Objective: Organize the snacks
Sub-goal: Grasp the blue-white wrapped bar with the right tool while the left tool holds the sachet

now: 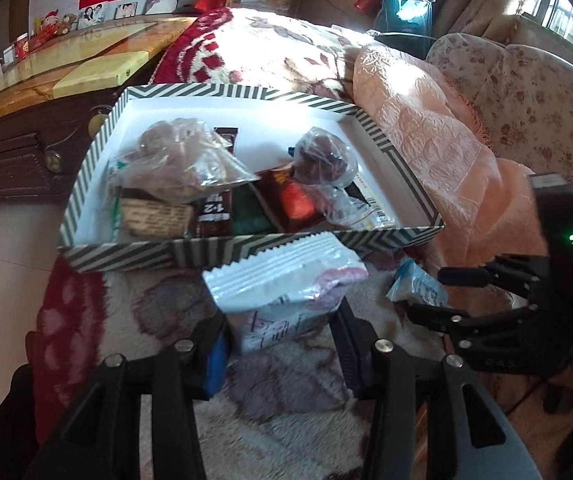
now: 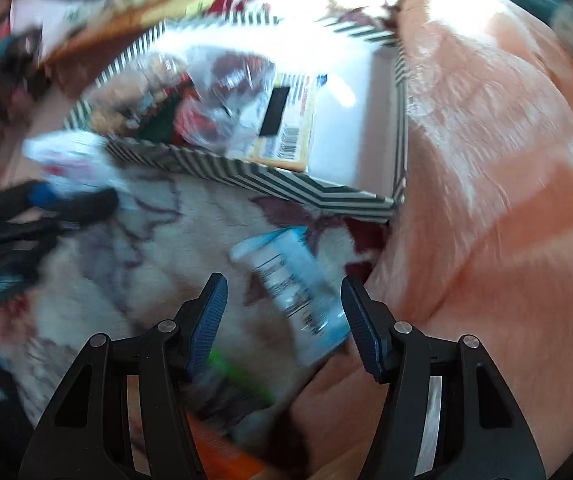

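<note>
A fleecy floral blanket (image 1: 286, 380) is covering the surface, w/ a peach quilted blanket (image 1: 438, 152) bunching up at its right side. One striped box (image 1: 246, 248) is sitting on the floral blanket, its long axis running left-right in the left wrist view, white interior facing up. It's holding a pile of snacks: two clear bags of brownish pieces (image 1: 184, 160) (image 1: 322, 156), a red-brown packet (image 1: 290, 196), a dark bar marked "1+2" (image 1: 216, 216) and a yellow-edged pack w/ barcode (image 2: 286, 136), among others too jumbled to count.

The left tool (image 1: 282, 320) is reaching fwd toward the box's near wall, gripping one white crimped-edge packet (image 1: 282, 280); packet's long axis is pointing away from the camera, far end lying just at the box's front wall, outside it. Fingers are pressing both sides of the packet's near end.

The right tool (image 2: 284, 312) is angling down over the blanket, jaws spread wide, holding nothing. One blue-and-white packet (image 2: 298, 296) is lying on the floral blanket between the fingers, near the box's corner, long axis running diagonally from upper left to lower right in the right wrist view. That view is motion-blurred, so contact w/ the right finger can't be told.
</note>
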`<state>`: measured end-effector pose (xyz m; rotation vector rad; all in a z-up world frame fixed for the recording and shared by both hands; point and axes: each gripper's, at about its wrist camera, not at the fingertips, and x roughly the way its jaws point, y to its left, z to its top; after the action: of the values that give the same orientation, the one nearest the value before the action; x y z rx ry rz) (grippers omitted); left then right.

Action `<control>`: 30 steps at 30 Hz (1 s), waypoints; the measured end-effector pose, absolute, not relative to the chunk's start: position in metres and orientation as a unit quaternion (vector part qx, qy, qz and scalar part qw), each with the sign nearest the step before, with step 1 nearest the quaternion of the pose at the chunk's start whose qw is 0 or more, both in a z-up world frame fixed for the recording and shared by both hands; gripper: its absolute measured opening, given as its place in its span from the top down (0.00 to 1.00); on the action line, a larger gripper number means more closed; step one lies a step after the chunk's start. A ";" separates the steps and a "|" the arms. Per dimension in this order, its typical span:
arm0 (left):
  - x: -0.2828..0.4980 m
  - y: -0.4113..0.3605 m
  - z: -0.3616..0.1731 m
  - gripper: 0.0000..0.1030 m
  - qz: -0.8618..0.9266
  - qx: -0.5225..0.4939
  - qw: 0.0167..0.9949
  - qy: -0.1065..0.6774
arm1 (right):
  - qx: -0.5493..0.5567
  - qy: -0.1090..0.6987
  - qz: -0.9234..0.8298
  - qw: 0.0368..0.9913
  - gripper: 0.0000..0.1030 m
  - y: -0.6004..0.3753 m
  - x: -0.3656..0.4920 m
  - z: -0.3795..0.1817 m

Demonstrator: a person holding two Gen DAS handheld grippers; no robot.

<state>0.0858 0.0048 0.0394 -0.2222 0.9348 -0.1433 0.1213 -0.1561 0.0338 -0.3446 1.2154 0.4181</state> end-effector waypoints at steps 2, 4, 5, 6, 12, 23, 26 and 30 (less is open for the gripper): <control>0.084 0.008 0.038 0.53 -0.070 -0.111 0.883 0.450 | -0.197 0.577 0.202 0.766 0.42 -0.154 0.127 0.020; 0.083 0.009 0.035 0.53 -0.070 -0.115 0.881 0.453 | -0.205 0.590 0.194 0.756 0.42 -0.158 0.131 0.008; 0.083 0.008 0.034 0.53 -0.072 -0.117 0.880 0.456 | -0.188 0.595 0.197 0.757 0.45 -0.161 0.133 0.005; 0.083 0.007 0.033 0.53 -0.074 -0.117 0.878 0.458 | -0.172 0.592 0.203 0.761 0.58 -0.163 0.134 0.005; 0.076 0.008 0.042 0.53 -0.079 -0.113 0.883 0.449 | -0.168 0.563 0.229 0.776 0.73 -0.151 0.106 0.024; 0.072 0.015 0.058 0.53 -0.070 -0.106 0.891 0.437 | -0.078 0.491 0.225 0.838 0.73 -0.153 0.065 0.081; 0.074 0.011 0.062 0.53 -0.071 -0.098 0.893 0.434 | -0.057 0.490 0.232 0.838 0.73 -0.149 0.061 0.081; 0.078 0.008 0.065 0.53 -0.072 -0.090 0.894 0.432 | -0.056 0.493 0.234 0.836 0.73 -0.146 0.072 0.080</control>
<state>0.0783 0.0076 0.0648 -0.1860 0.8959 -0.1489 0.0722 -0.1459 0.0797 -0.1195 1.0427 0.4959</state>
